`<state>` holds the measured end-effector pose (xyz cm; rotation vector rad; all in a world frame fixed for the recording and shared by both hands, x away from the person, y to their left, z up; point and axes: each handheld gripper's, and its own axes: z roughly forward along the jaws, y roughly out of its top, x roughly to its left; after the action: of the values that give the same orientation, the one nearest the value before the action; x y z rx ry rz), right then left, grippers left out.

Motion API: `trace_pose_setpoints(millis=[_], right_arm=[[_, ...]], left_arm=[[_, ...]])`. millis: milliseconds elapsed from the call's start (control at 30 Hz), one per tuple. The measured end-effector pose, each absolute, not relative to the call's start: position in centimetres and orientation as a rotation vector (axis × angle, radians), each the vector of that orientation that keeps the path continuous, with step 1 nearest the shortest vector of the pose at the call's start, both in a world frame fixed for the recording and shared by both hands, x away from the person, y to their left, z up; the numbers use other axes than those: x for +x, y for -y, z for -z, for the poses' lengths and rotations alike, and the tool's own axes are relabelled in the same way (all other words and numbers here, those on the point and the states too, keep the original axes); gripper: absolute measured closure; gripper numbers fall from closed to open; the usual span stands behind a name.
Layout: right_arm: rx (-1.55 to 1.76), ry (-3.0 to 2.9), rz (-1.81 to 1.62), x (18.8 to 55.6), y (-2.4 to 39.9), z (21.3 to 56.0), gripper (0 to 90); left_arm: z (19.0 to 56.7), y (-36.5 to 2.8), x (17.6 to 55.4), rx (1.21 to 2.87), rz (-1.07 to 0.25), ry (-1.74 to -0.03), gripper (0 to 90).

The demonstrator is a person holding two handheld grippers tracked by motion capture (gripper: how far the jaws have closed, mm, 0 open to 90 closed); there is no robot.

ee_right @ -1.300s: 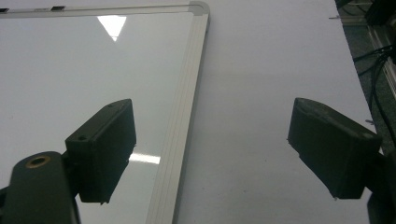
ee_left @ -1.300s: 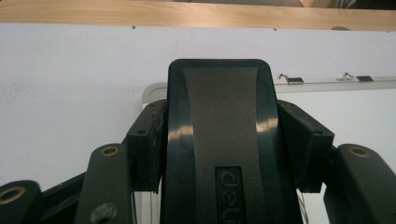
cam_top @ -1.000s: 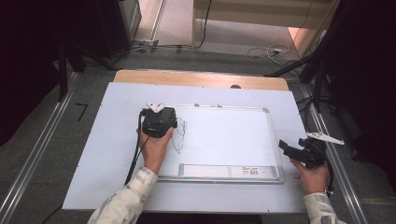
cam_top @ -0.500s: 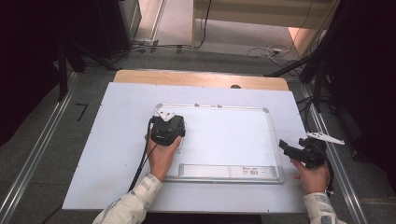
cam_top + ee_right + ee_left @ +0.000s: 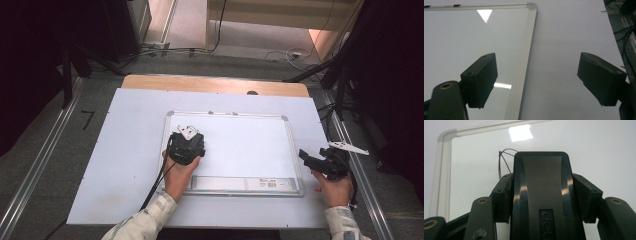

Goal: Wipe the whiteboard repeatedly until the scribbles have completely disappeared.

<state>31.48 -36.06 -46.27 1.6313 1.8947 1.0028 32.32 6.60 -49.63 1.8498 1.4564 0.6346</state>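
A white-framed whiteboard (image 5: 245, 145) lies flat on the table. My left gripper (image 5: 186, 142) hangs over the board's left part, shut on a black board eraser (image 5: 541, 165) that stands lengthwise between its pads (image 5: 505, 192). Thin black pen lines (image 5: 504, 160) show on the board just beyond the eraser's upper left corner. My right gripper (image 5: 306, 159) rests at the board's right edge with its jaws wide apart and nothing between them; in the right gripper view (image 5: 539, 77) it straddles the board's frame (image 5: 524, 65) near a corner.
The board lies on a white table sheet (image 5: 130, 150) with a wooden strip (image 5: 215, 84) along the back. A label strip (image 5: 240, 184) runs along the board's near edge. Metal rails, cables and dark stands flank the table on the floor.
My left hand has carried the eraser rightward and nearer, lower over the board, so it now covers the pen scribble that showed to its right. The right hand has stayed put.
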Motion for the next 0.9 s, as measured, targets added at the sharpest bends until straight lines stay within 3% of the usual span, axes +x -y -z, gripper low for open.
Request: trace_pose_setpoints(millis=[700, 900], right_arm=[[1.632, -1.899, -1.003, 31.6, 36.1, 46.4, 15.0], [1.633, -1.898, -1.005, 31.6, 36.2, 46.3, 15.0]], left_arm=[[49.5, -8.2, 36.3, 1.827, -0.643, -1.512, 41.0], [49.5, -7.4, 35.3, 1.852, -0.649, -1.489, 41.0]])
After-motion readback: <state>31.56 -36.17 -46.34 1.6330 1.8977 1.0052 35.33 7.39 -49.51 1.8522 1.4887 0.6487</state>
